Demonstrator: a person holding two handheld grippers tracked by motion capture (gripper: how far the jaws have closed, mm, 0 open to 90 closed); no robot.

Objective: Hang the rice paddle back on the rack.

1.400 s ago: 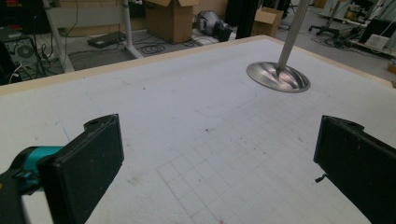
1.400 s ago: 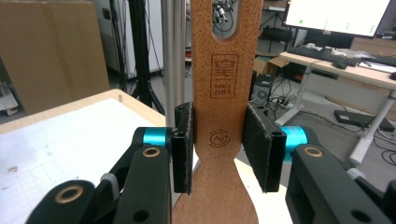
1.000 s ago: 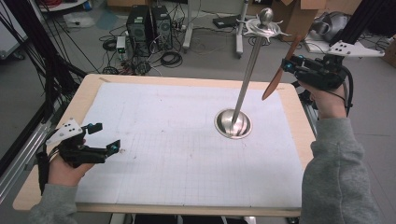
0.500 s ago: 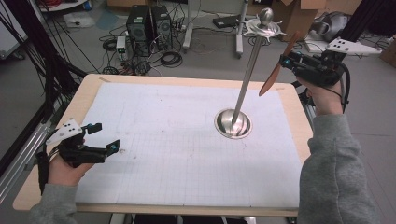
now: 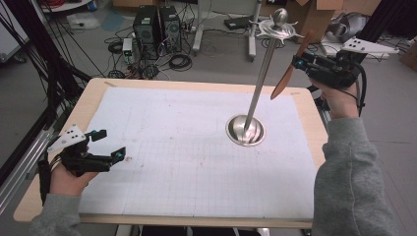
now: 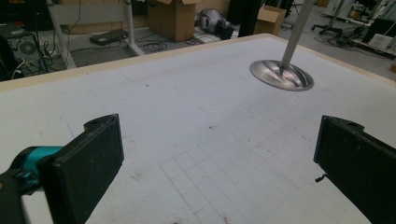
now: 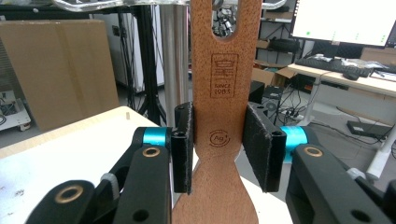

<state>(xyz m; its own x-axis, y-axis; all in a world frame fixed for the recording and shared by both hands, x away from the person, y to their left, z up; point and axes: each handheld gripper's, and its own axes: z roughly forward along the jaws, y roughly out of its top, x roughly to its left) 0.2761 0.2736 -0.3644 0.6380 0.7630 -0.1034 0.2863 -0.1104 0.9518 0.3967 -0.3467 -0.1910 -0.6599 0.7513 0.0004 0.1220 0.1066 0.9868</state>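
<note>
A flat wooden utensil with a slot in its handle is clamped between the pads of my right gripper, held in the air over the table's far right corner. Its slotted end points up toward the hooked top of a metal stand. The stand's pole rises from a round steel base on the white grid sheet. My left gripper rests low at the table's left side, open, with nothing between its jaws.
The white grid sheet covers most of the wooden table. Beyond the far edge, the floor holds computer towers, cables and cardboard boxes. A black frame with cables stands at the left.
My right gripper has shifted slightly up and left with the wooden utensil, bringing it closer to the stand's top. The left gripper has not moved.
</note>
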